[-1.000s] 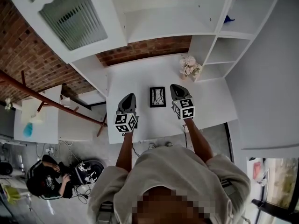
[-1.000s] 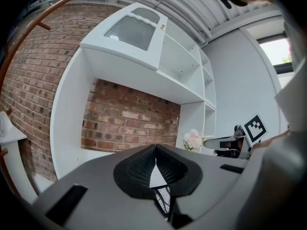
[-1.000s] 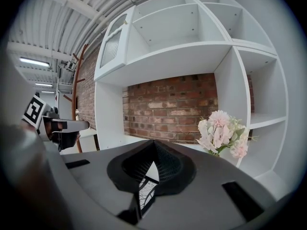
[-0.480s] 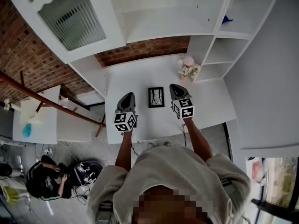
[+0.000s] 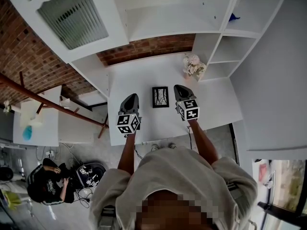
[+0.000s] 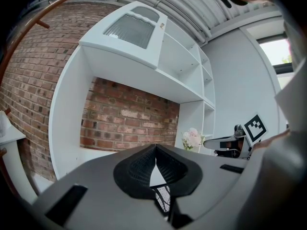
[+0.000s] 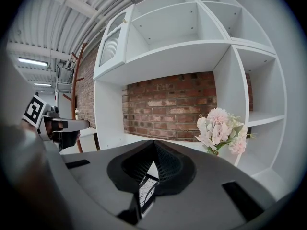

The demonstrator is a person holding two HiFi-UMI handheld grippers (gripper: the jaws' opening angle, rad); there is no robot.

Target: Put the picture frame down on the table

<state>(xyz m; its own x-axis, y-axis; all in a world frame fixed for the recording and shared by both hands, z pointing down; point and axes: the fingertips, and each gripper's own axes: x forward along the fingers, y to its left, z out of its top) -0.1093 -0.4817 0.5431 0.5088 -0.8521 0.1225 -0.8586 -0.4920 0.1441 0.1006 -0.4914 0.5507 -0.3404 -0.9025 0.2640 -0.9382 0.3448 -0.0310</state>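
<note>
A white shelving unit [image 5: 177, 13] over a brick wall [image 5: 153, 47] closes off the far side. Below it, the white table [image 5: 136, 78] takes up the middle of the head view, its near edge just in front of the person. The left gripper [image 5: 131, 100] and right gripper [image 5: 180, 90] hover over the near half of the top, one on each side of the picture frame [image 5: 160, 97]. Neither touches the frame. In its own view each gripper's jaws are pressed together at the tips and pinch nothing. The frame's pale print shows only through the gap lower down, under the left gripper [image 6: 156, 147] at [image 6: 163, 198] and under the right gripper [image 7: 154, 146] at [image 7: 145, 188]. The frame appears to lie flat, face up, roughly midway across the table and well in from every edge, so the putting down looks done, and the closed, flanking grippers suggest it has been let go. Bare top lies to the frame's left and beyond it. The only nearby object is a small bunch of pink flowers [image 5: 193, 66] in the far right corner, well apart from the frame. Both grippers have room to draw back toward the near edge.
</note>
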